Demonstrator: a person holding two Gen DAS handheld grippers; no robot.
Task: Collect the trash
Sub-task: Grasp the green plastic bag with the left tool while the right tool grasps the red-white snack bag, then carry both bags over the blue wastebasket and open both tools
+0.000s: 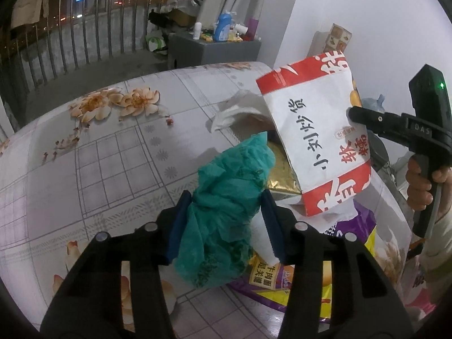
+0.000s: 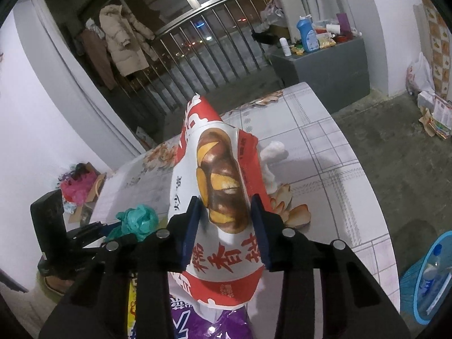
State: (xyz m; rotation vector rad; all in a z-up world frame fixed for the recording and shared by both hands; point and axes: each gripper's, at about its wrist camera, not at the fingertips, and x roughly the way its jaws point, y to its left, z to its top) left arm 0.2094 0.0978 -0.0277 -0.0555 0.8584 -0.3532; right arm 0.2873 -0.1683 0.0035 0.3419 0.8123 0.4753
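Teal crumpled tissue-like wrapping (image 1: 226, 209) sits low and centre in the left wrist view, clenched between the blue pads of the left gripper (image 1: 224, 226); a small white paper cone (image 1: 262, 237) is pinched in with it against the right-hand pad. The red-and-white paper snack bag printed with a chestnut (image 2: 220, 197) fills the centre of the right wrist view, its sides pressed by the right gripper (image 2: 226, 226), which grasps it and holds it tilted above the floral-patterned tablecloth (image 1: 99, 169).

Judgement: the step in hand is securing both items. It would be done well by keeping both grips firm and by steadying the bag's open end, since it appears thin and liable to buckle or spill.

Only the left wrist view shows the crumpled white tissue (image 1: 234, 110) behind the bag at centre frame, the gold foil (image 1: 279, 175) beneath it, and the person's hand (image 1: 423, 180) at right. Only the right wrist view shows the blue mesh basket (image 2: 429, 276) at lower right, a probable destination. The purple and yellow noodle packet (image 1: 325, 276) remains on the table.
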